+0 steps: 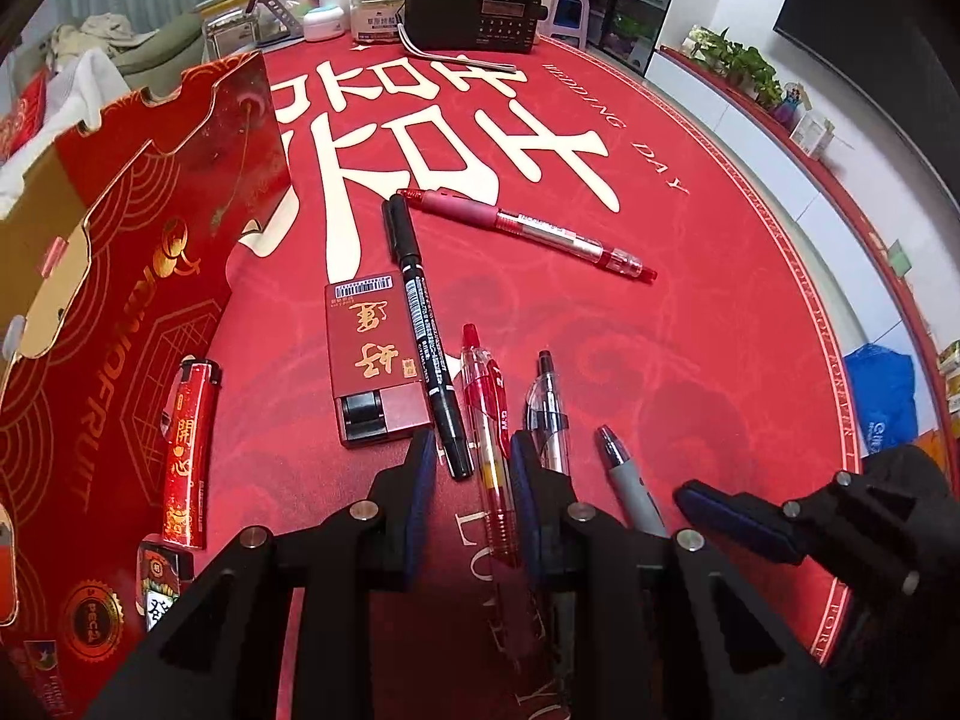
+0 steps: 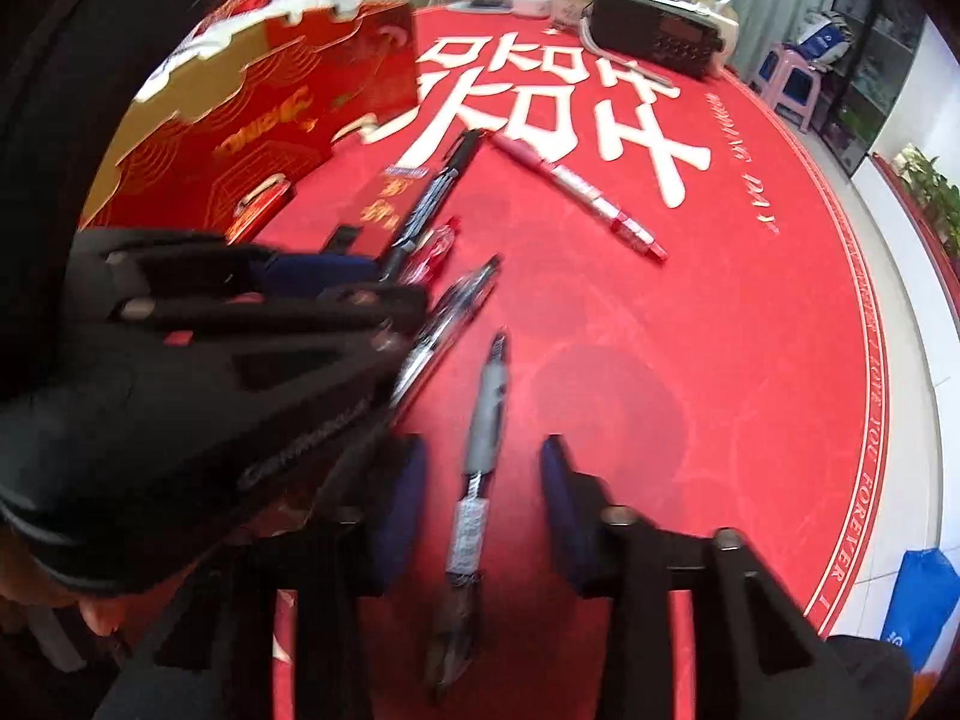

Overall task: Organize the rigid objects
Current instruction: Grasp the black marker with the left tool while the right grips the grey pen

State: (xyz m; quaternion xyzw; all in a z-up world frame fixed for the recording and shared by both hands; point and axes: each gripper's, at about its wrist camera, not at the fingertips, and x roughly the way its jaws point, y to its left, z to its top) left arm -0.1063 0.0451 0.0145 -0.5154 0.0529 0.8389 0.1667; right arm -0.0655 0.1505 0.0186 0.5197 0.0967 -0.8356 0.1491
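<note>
Pens (image 1: 489, 444) on red tablecloth (image 1: 720, 330), cluttered room.

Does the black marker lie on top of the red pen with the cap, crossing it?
No. The black marker lies on the tablecloth, only its top end close beside the tip of the red capped pen.
</note>
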